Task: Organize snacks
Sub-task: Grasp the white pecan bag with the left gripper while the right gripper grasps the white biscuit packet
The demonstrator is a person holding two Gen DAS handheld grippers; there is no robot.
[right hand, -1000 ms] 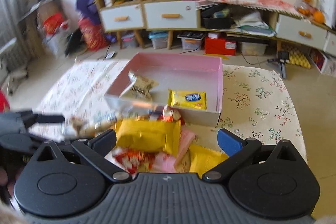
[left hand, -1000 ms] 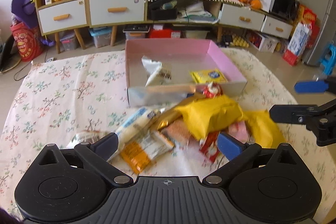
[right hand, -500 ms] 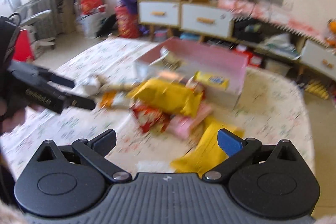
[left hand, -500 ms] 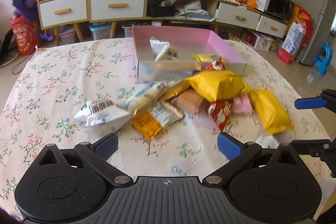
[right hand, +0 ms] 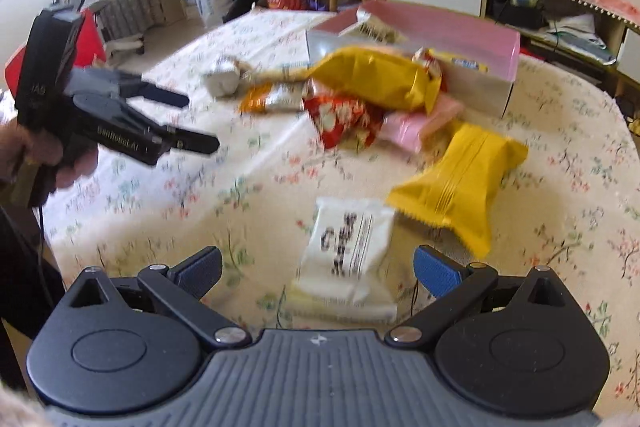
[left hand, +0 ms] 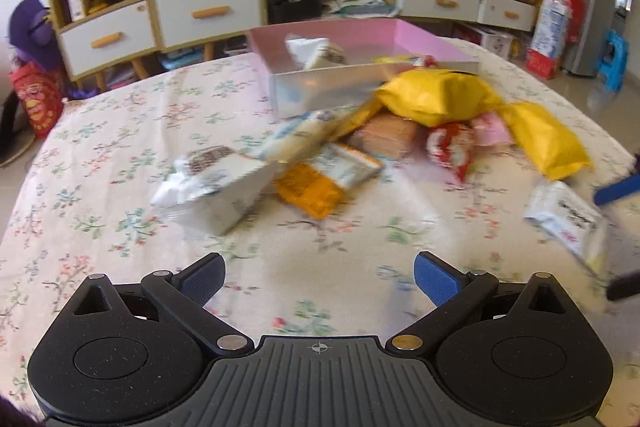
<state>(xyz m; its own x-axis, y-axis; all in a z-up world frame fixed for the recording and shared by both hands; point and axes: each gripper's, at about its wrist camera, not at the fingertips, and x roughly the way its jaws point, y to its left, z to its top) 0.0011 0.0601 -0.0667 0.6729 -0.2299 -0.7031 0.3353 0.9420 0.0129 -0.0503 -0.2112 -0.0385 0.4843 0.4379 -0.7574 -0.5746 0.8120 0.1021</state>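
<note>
A pink box [left hand: 360, 39] [right hand: 472, 31] stands at the far side of the table and holds a few packets. A heap of snacks lies in front of it: a large yellow bag [left hand: 436, 97] [right hand: 372, 77], a second yellow bag [left hand: 552, 143] [right hand: 460, 183], a red packet [right hand: 340, 117], a pink packet [right hand: 408, 129], an orange packet [left hand: 320, 179]. A white packet [right hand: 346, 251] lies just ahead of my right gripper [right hand: 318, 271], which is open. My left gripper [left hand: 320, 277] [right hand: 200, 123] is open over bare cloth, short of a white packet [left hand: 216, 187].
A floral cloth [left hand: 100, 155] covers the round table. White drawers [left hand: 200, 15] and shelves line the back wall. A hand [right hand: 40, 163] holds the left gripper at the table's left edge. Another white packet [left hand: 568, 219] lies at the right edge.
Both grippers have pulled back from the pile toward the near table edge. The right view swung left, bringing the white packet close in front. No snack has been picked up.
</note>
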